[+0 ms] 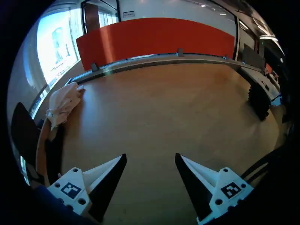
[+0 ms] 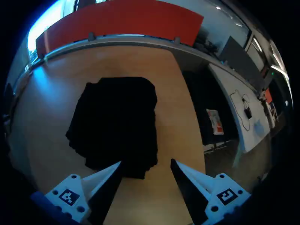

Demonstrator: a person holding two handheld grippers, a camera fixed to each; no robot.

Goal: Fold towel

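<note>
In the left gripper view the left tongs (image 1: 150,154) are spread wide with nothing between them, over the bare middle of a light brown wooden counter (image 1: 161,112). A crumpled cream-coloured cloth (image 1: 63,102) lies at the counter's far left edge, well apart from the tongs. A dark ridged shape (image 1: 259,102) sits at the right edge, too small to identify. A long orange-red partition panel (image 1: 157,37) stands along the counter's far side, with bright windows (image 1: 56,45) to its left. In the right gripper view the right tongs (image 2: 146,161) are likewise spread and pinch nothing. The flat, roughly rectangular black towel (image 2: 116,116) lies on the counter just ahead of them, its near edge reaching the left fingertip. Right of the counter stands a white table (image 2: 232,93) carrying a black cable (image 2: 242,105).
</note>
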